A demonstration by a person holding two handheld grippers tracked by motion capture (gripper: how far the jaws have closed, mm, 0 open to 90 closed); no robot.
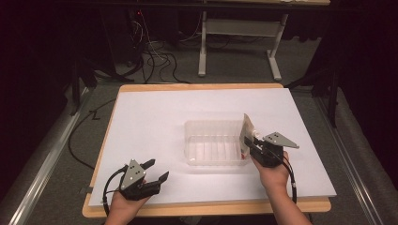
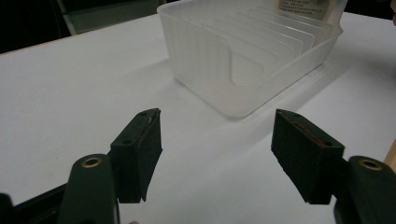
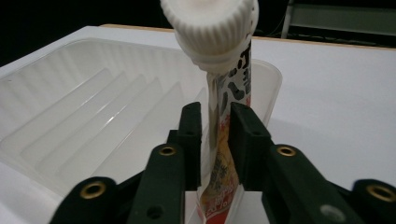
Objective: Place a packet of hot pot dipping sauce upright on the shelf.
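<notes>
High view: right gripper (image 1: 250,143) clamps pouch (image 1: 247,132) at bin (image 1: 213,143) edge; left gripper (image 1: 156,170) gapes.

Bold black characters and red-and-orange print run down the flat white squeeze pouch with a ribbed white cap (image 3: 219,140) — too blurred to read — held over the right end of the clear ribbed plastic tray (image 3: 70,121).

White-topped table (image 1: 155,117) — translucent ridged bin (image 1: 213,145) on it.
</notes>
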